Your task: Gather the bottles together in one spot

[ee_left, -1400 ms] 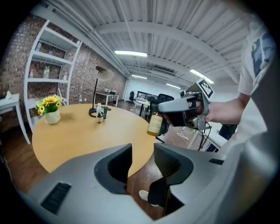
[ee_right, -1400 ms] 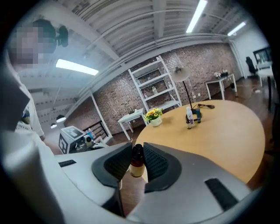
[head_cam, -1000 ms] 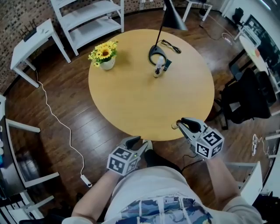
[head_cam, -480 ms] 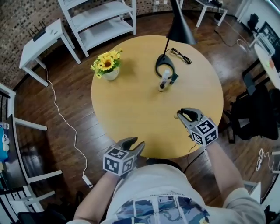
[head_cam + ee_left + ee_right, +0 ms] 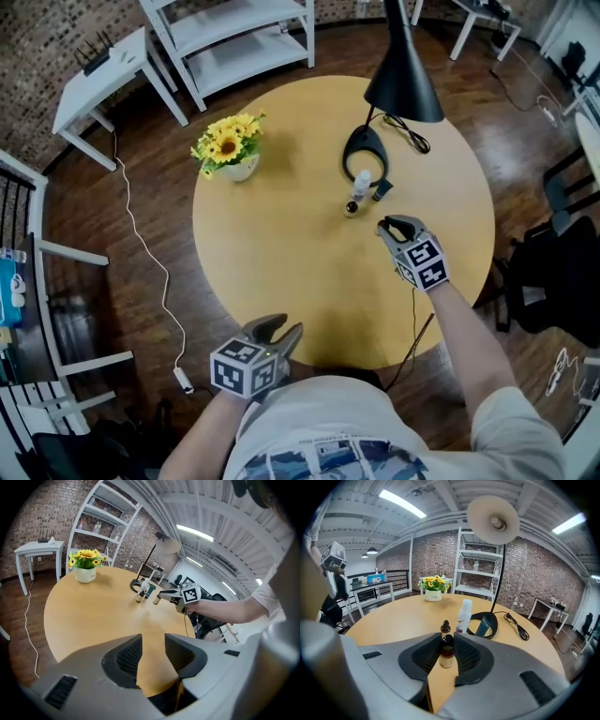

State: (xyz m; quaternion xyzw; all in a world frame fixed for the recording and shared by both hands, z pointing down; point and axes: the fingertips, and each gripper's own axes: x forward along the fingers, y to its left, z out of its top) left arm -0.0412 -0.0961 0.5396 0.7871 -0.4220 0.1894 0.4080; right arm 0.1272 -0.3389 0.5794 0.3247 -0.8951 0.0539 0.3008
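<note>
My right gripper (image 5: 385, 225) is shut on a small amber bottle (image 5: 446, 651) with a black cap, held upright just above the round wooden table (image 5: 281, 253). Just ahead of it stand a small dark-capped dropper bottle (image 5: 445, 628), a white bottle (image 5: 464, 615) and a teal tube (image 5: 483, 625) leaning on the lamp base (image 5: 365, 148). From the head view the white bottle (image 5: 361, 182) and the dropper bottle (image 5: 352, 207) sit close to the gripper's left. My left gripper (image 5: 275, 332) hangs open and empty at the table's near edge.
A black lamp (image 5: 403, 84) leans over the table's far right, its cord (image 5: 412, 136) trailing behind. A pot of yellow flowers (image 5: 228, 150) stands at the far left. White shelving (image 5: 234, 42) and a side table (image 5: 98, 80) stand beyond; a cable (image 5: 150, 272) runs across the floor.
My right gripper has carried the small bottle from the table's near right edge inward, up to the bottles by the lamp base. The left gripper has drifted a little along the near edge.
</note>
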